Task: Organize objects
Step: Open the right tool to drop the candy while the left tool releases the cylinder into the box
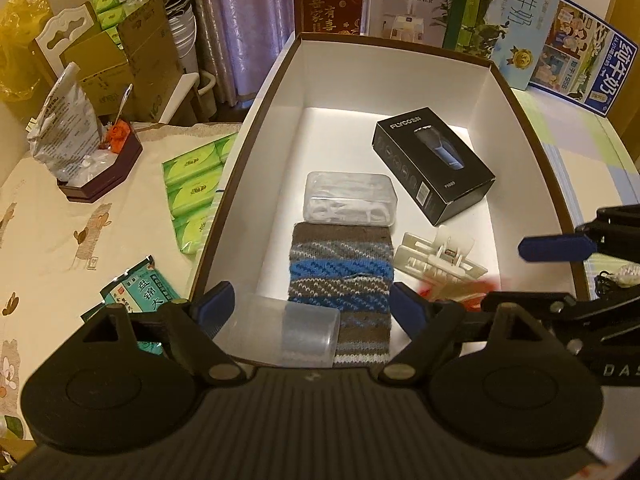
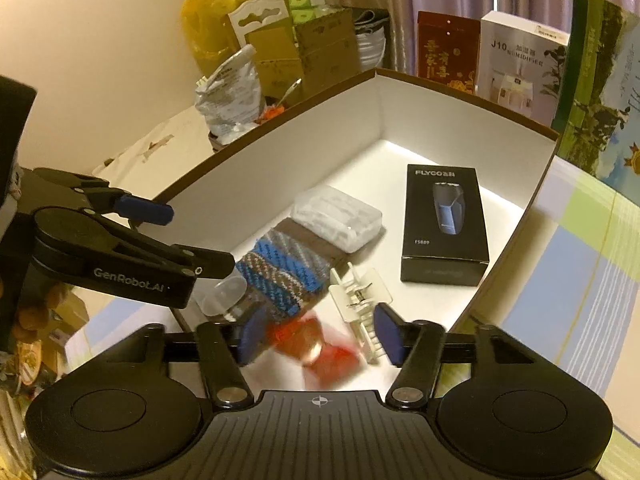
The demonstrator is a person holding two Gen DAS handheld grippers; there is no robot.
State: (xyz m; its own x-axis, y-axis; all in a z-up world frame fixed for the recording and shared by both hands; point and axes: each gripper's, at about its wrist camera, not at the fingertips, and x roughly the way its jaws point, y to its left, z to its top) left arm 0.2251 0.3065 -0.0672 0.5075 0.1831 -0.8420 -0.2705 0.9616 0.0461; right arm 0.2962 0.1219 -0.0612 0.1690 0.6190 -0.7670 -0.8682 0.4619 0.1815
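One white-walled, brown-rimmed cardboard box (image 1: 400,80) holds one black shaver carton (image 1: 434,170), one clear plastic floss case (image 1: 350,199), one striped knit sock (image 1: 342,280), one white claw hair clip (image 1: 436,258), one clear cylindrical vial (image 1: 298,334) and one blurred red item (image 2: 316,346).

Left gripper (image 1: 310,306): released, vial between the jaws at 6 o'clock, untouched.

Right gripper (image 2: 316,334): released, red item loose between the jaws.

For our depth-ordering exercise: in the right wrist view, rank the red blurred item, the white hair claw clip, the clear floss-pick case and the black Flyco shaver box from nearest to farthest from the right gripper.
1. Red blurred item, between the right gripper fingers.
2. White hair claw clip, by the right finger.
3. Clear floss-pick case, mid-box, left.
4. Black Flyco shaver box, right; close to the case's distance, so that order is uncertain.
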